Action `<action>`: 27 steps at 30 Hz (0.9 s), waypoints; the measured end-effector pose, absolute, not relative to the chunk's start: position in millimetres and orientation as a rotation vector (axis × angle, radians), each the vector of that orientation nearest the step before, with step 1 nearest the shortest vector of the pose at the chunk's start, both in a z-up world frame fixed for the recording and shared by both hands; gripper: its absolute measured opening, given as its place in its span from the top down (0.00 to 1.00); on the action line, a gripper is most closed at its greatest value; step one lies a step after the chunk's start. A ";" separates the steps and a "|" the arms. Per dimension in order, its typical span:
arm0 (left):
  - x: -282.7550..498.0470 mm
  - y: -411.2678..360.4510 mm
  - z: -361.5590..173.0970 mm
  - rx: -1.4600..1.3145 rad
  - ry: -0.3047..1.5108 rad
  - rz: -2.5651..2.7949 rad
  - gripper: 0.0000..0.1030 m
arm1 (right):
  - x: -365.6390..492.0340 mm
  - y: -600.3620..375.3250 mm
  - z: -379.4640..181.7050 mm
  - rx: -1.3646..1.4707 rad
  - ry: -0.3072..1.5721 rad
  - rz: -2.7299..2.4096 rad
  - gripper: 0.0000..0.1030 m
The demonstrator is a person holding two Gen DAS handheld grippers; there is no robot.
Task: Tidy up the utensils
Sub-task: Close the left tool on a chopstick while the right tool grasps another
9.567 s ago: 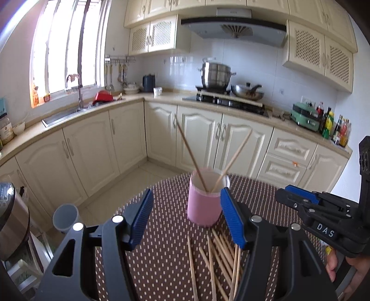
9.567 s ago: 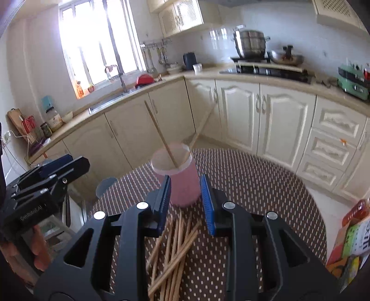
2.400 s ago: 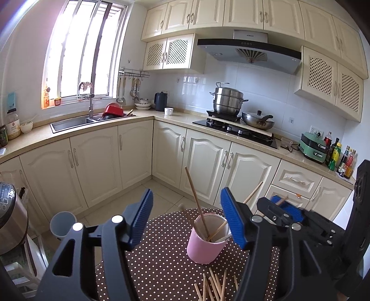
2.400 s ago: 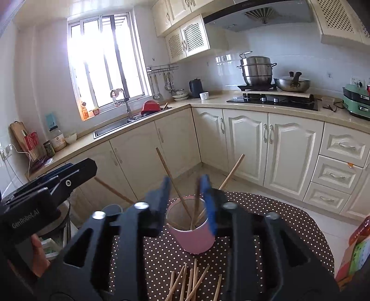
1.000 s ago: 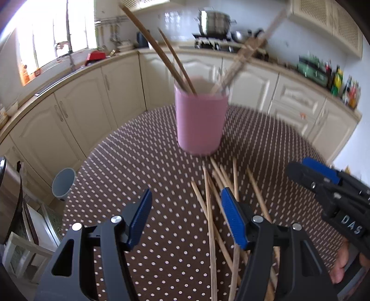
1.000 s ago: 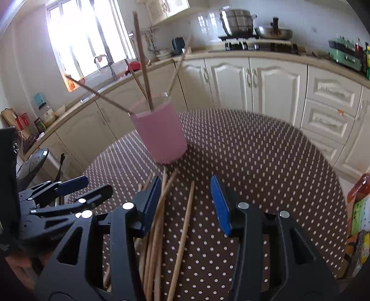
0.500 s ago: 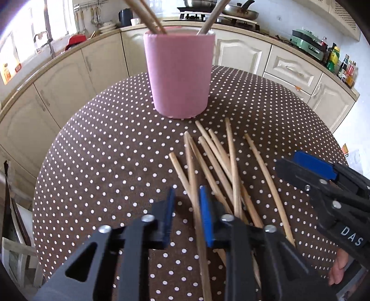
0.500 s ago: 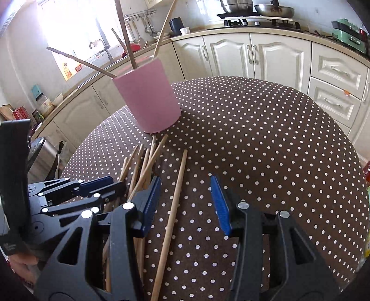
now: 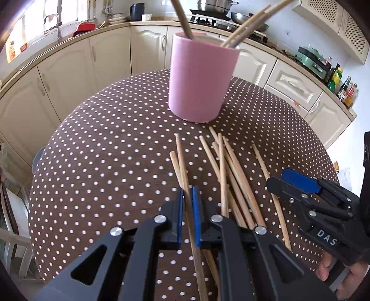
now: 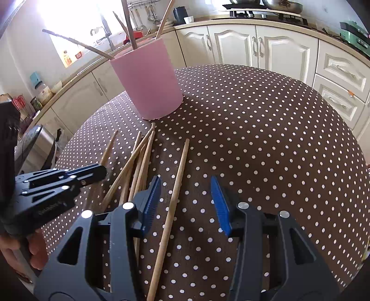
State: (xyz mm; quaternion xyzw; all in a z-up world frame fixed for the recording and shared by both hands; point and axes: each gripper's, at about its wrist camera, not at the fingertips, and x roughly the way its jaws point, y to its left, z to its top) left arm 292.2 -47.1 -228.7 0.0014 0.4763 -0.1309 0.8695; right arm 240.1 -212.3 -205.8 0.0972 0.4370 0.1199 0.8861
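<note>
A pink cup (image 9: 198, 81) holding several wooden chopsticks stands on the brown dotted table (image 9: 104, 148); it also shows in the right wrist view (image 10: 148, 85). Several loose chopsticks (image 9: 233, 169) lie in front of the cup. My left gripper (image 9: 187, 215) is shut on one chopstick (image 9: 181, 159) lying at the left of the pile. My right gripper (image 10: 185, 203) is open and low over the table, with a single chopstick (image 10: 175, 185) lying between its jaws. The left gripper shows at the left of the right wrist view (image 10: 64, 178).
Cream kitchen cabinets (image 10: 261, 48) curve around behind the table. A stove with pots (image 9: 212, 9) and a sink under the window (image 9: 53, 25) sit on the counter. A metal cooker (image 10: 27, 143) stands left of the table, and the table edge drops off nearby.
My left gripper has closed further, from nearly shut around the left chopstick to shut on it. My right gripper has stayed open and lowered over the single chopstick.
</note>
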 end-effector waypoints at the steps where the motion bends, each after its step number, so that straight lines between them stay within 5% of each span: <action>1: 291.0 -44.8 -227.1 -0.001 0.993 -0.276 0.92 | 241.3 -210.2 -205.5 0.192 0.915 0.245 0.57; 18: 285.9 -2.7 -235.3 -0.074 1.034 -0.255 0.91 | 251.1 -183.6 -207.6 0.083 0.950 0.224 0.57; 23: 283.4 7.7 -234.3 -0.082 1.035 -0.257 0.76 | 251.0 -181.9 -207.9 0.086 0.950 0.223 0.57; 27: 276.7 12.6 -233.7 -0.047 1.028 -0.243 0.75 | 250.6 -181.9 -208.4 0.086 0.949 0.221 0.58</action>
